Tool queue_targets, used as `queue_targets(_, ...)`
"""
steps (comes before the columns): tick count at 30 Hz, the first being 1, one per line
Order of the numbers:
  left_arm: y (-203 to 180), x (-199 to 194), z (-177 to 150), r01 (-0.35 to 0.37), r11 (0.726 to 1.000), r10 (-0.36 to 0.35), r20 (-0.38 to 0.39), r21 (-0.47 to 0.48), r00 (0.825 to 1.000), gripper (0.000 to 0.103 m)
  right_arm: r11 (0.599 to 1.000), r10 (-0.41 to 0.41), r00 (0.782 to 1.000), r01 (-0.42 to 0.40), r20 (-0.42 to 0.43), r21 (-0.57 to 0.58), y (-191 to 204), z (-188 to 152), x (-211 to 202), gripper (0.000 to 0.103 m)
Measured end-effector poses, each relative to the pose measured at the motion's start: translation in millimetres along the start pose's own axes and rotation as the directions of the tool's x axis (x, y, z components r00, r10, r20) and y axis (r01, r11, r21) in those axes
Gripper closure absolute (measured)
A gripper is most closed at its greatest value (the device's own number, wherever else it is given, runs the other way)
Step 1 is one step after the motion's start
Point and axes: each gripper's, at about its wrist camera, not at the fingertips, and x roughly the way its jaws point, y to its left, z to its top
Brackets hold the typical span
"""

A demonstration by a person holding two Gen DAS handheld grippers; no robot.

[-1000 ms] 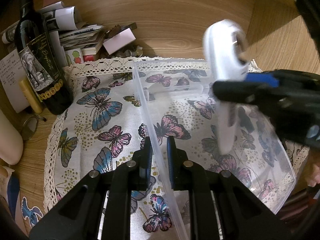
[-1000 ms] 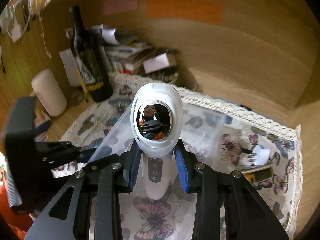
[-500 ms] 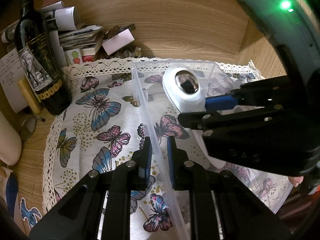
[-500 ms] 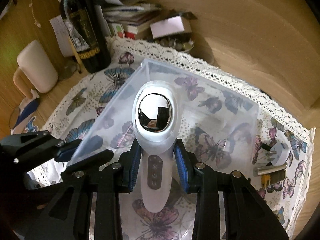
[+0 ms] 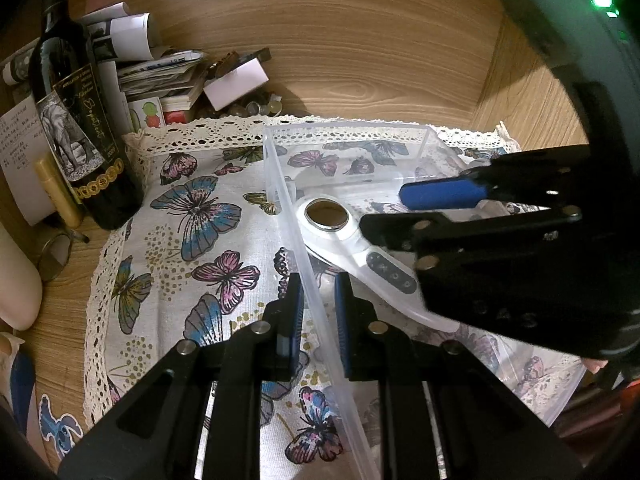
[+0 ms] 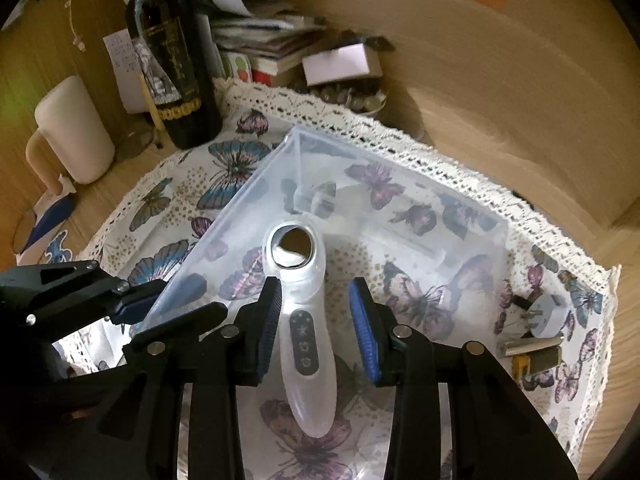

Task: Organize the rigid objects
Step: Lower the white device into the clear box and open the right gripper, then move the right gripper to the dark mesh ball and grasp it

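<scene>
Your left gripper [image 5: 318,312] pinches the near wall of the clear bin [image 6: 404,216], steadying it on the butterfly cloth [image 5: 200,240]. The white handheld device [image 6: 302,320] lies inside the bin, the only thing in there besides what looks like a small clear piece at the back. Your right gripper [image 6: 316,322] straddles it, pads apart and off its sides: released, I'd say. The plug [image 6: 548,314] and metal clip [image 6: 532,350] still wait on the cloth outside.
</scene>
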Motion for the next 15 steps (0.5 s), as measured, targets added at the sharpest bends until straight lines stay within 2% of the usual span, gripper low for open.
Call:
queue_targets(5, -1.0, 0.4, 0.1, 0.001, 1.0, -0.001, 0.0, -0.002, 1.0, 0.088, 1.0, -0.028, 0.998, 0.027, 0.056, 0.01, -5.5, -5.4, -20.8, 0.07)
queue_targets(8, -0.6, 0.5, 0.0, 0.003, 1.0, -0.003, -0.001, -0.002, 1.0, 0.088, 0.998, -0.053, 0.993, 0.05, 0.106, 0.031, -12.5, -8.7, -38.9, 0.066)
queue_targets(15, 0.5, 0.6, 0.0, 0.003, 1.0, -0.003, -0.001, -0.001, 1.0, 0.088, 0.985, -0.149, 0.967, 0.126, 0.206, 0.122, -41.4, -24.8, -84.8, 0.057)
